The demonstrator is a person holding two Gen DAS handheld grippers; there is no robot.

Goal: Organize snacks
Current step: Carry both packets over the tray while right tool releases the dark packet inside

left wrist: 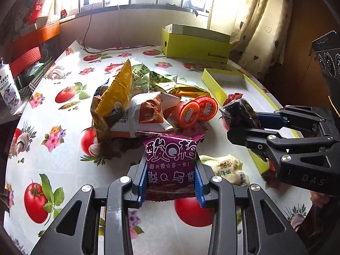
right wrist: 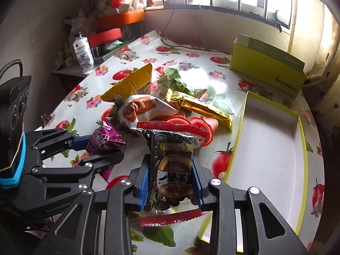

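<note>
My left gripper (left wrist: 171,182) is shut on a purple snack packet (left wrist: 171,165) with white lettering, held just above the tablecloth. The right wrist view shows that gripper (right wrist: 102,148) and the packet (right wrist: 104,140) from the side. My right gripper (right wrist: 172,182) is shut on a dark packet (right wrist: 172,165) with red crimped ends, its blue pads pressing both sides. In the left wrist view the right gripper (left wrist: 246,125) holds the dark packet (left wrist: 238,112) beside the pile. A pile of snacks (left wrist: 148,106) lies mid-table: yellow, orange-white and green bags, a gold bar, two orange-lidded cups (left wrist: 198,110).
An open, shallow yellow-green tray (right wrist: 267,148) lies at the right, with a closed yellow-green box (right wrist: 267,72) behind it. A small cream packet (left wrist: 229,167) lies near the tray. A bottle (right wrist: 82,53) and red-orange containers crowd the far left. The table (left wrist: 70,127) has a tomato-print cloth.
</note>
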